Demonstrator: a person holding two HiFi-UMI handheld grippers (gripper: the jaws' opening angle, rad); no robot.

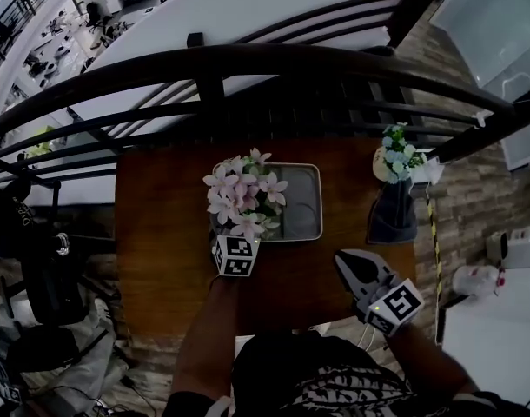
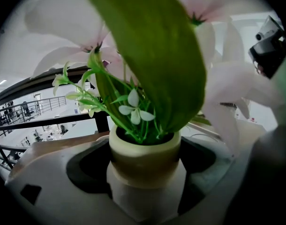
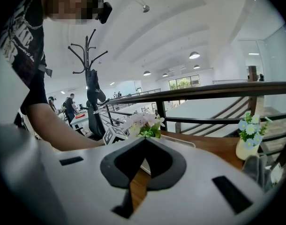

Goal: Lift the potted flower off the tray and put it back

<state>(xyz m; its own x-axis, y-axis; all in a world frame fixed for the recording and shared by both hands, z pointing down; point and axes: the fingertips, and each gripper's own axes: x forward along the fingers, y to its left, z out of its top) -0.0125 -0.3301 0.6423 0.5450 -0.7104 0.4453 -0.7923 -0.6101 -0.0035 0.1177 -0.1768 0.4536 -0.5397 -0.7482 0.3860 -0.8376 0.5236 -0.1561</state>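
Observation:
The potted flower, pink blossoms in a cream pot, stands upright over the front left corner of the grey tray. My left gripper has its jaws wide around the pot, with the dark pads against both of its sides. Only its marker cube shows below the blossoms in the head view, and they hide whether the pot rests on the tray. My right gripper is shut and holds nothing. It hovers over the table's front right, pointing towards the tray.
On the right of the wooden table stands a small vase of blue flowers beside a dark object. A black railing runs behind the table's far edge. Black gear sits on the floor at the left.

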